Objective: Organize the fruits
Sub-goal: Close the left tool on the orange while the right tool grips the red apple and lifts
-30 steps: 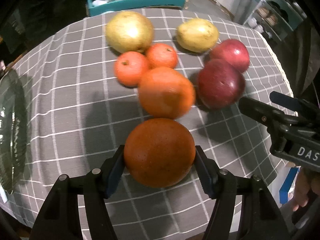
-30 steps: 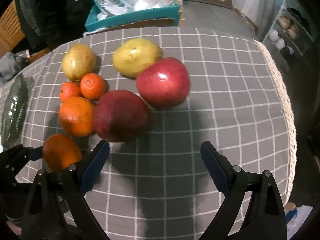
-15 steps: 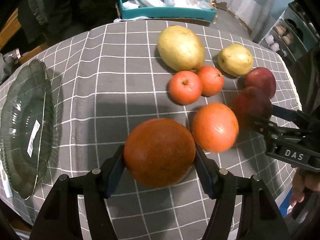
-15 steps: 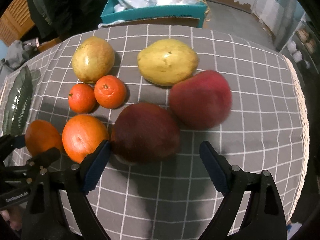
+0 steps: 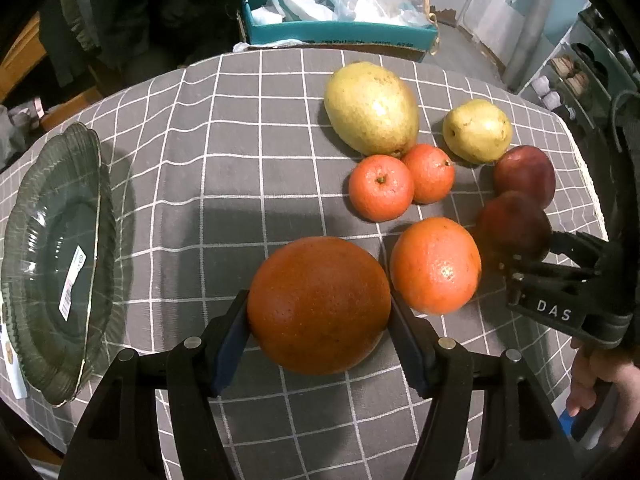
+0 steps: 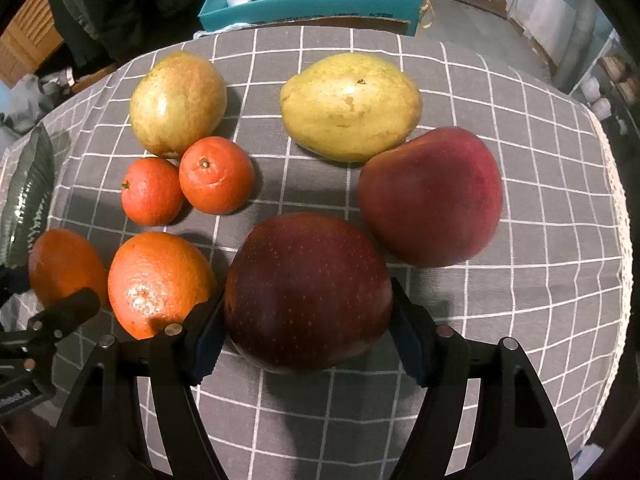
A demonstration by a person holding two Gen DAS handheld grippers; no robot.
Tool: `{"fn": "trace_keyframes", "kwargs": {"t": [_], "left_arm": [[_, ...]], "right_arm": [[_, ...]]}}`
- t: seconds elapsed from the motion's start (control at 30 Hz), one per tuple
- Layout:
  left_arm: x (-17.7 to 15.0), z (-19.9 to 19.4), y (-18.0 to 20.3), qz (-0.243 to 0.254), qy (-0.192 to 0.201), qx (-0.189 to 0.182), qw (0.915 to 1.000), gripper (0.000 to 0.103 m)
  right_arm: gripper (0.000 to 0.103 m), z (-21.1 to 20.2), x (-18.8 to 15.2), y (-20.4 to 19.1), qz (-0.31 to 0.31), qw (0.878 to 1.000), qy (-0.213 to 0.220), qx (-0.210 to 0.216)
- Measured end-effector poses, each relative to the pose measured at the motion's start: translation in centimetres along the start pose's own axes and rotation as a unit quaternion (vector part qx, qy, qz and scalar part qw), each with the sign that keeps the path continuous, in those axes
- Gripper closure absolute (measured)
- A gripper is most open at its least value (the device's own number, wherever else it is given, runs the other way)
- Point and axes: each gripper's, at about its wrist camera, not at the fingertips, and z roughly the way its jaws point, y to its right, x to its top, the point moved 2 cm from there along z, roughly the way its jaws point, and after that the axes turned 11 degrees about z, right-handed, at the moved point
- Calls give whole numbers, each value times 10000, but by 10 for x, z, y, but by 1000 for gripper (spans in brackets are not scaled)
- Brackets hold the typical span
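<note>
My left gripper is shut on a large orange, held just above the grey checked cloth. My right gripper has its jaws closing around a dark red apple, and both blue pads touch its sides. A second orange lies just left of that apple. A brighter red apple sits behind it on the right. Two tangerines and two yellow-green pears lie farther back. In the left wrist view the right gripper stands at the right edge.
A ribbed green glass plate sits at the table's left edge. A teal box of plastic bags stands beyond the far edge. The cloth's lace border marks the right edge. A hand holds the right gripper.
My left gripper carried the large orange leftward, and the glass plate came into view. My right gripper dropped over the dark red apple and its jaws narrowed onto it.
</note>
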Motion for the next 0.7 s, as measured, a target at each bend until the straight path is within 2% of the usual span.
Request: {"fn": "trace_keyframes", "kwargs": {"t": [0.17,0.53,0.7], "left_arm": [[1,-13,0,23,158,79,9998,35],[7,-51,-3,85,589,223,9980,35],[7,-69,-4,84,800,287,9963,35]], "right_arm": [[31,-14,-4,6,115,9998,150,-21],[31,-66,-3,-4,8,9968,776,-206],[31,-89,-4,-5,9,9946,1028,-129]]}}
